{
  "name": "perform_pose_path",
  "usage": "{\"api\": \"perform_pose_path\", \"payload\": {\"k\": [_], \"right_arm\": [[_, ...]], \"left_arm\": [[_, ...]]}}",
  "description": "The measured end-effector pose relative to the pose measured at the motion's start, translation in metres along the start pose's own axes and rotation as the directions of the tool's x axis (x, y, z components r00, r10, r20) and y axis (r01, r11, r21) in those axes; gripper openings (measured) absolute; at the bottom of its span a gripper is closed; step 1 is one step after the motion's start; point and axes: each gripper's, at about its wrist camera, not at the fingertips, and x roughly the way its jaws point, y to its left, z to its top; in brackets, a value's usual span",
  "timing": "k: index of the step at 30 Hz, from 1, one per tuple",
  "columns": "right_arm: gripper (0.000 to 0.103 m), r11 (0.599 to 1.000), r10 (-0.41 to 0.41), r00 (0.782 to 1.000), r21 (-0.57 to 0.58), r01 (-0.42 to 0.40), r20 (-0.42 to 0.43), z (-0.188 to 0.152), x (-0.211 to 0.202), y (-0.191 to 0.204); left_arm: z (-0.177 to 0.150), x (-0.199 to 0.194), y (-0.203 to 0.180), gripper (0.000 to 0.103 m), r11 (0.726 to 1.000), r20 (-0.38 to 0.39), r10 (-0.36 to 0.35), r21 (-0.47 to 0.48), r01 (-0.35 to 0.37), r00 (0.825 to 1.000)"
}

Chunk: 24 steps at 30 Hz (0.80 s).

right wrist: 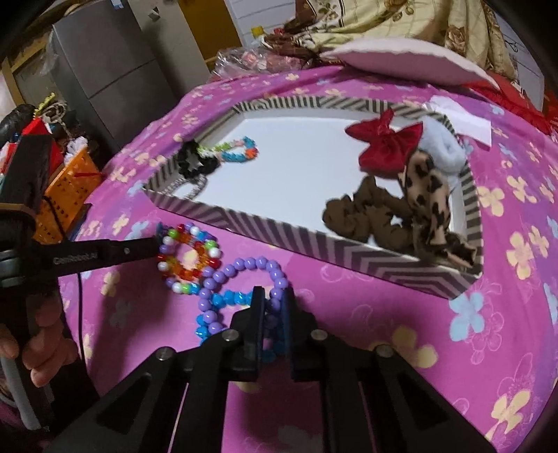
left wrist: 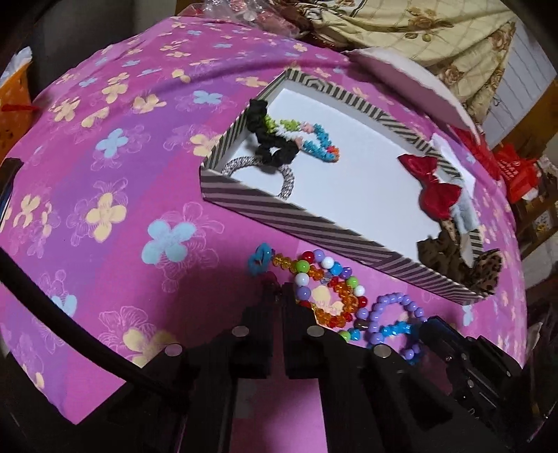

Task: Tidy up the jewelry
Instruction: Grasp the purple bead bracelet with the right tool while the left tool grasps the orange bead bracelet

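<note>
A striped box (left wrist: 279, 212) (right wrist: 265, 223) with a white floor lies on the pink flowered cloth. It holds black, silver and colourful hair ties (left wrist: 275, 146) at one end and a red bow (right wrist: 387, 144) with leopard and brown scrunchies (right wrist: 425, 205) at the other. In front of it lie a multicolour bead bracelet (left wrist: 327, 289) (right wrist: 190, 259), a purple bead bracelet (left wrist: 394, 313) (right wrist: 244, 275) and a blue bead bracelet (right wrist: 223, 303). My left gripper (left wrist: 278, 287) (right wrist: 155, 244) is shut beside the multicolour bracelet. My right gripper (right wrist: 273, 294) is shut on the purple bracelet.
A white box lid (right wrist: 411, 61) leans at the back by a floral blanket (right wrist: 401, 21). An orange basket (right wrist: 66, 195) and a grey cabinet (right wrist: 104, 59) stand left of the table. A small blue ornament (left wrist: 259, 259) lies by the left fingertips.
</note>
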Motion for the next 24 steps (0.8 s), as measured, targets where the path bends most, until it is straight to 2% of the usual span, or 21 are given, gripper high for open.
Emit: {"api": "perform_pose_path", "payload": {"k": [3,10,18,24], "right_arm": [[0.01,1.0,0.017,0.999,-0.01,-0.017,0.036,0.006,-0.016,0.006],[0.01,0.998,0.037,0.996,-0.044,-0.034,0.084,0.018,-0.046,0.02],[0.01,0.997,0.058,0.99,-0.059,-0.051,0.128,0.027,-0.073,0.026],[0.01,0.995,0.074,0.986,-0.076,-0.063,0.148,0.036,-0.085,0.03]], "left_arm": [[0.002,-0.009,0.002,0.015,0.999,-0.004,-0.04,-0.002,0.04,0.999],[0.004,-0.032,0.003,0.014,0.996,0.019,-0.084,0.003,0.084,0.996],[0.007,-0.056,0.0,0.014,0.994,0.043,-0.108,0.013,0.107,0.993],[0.013,-0.084,-0.004,0.014,0.993,0.093,-0.11,0.044,0.106,0.99]]}}
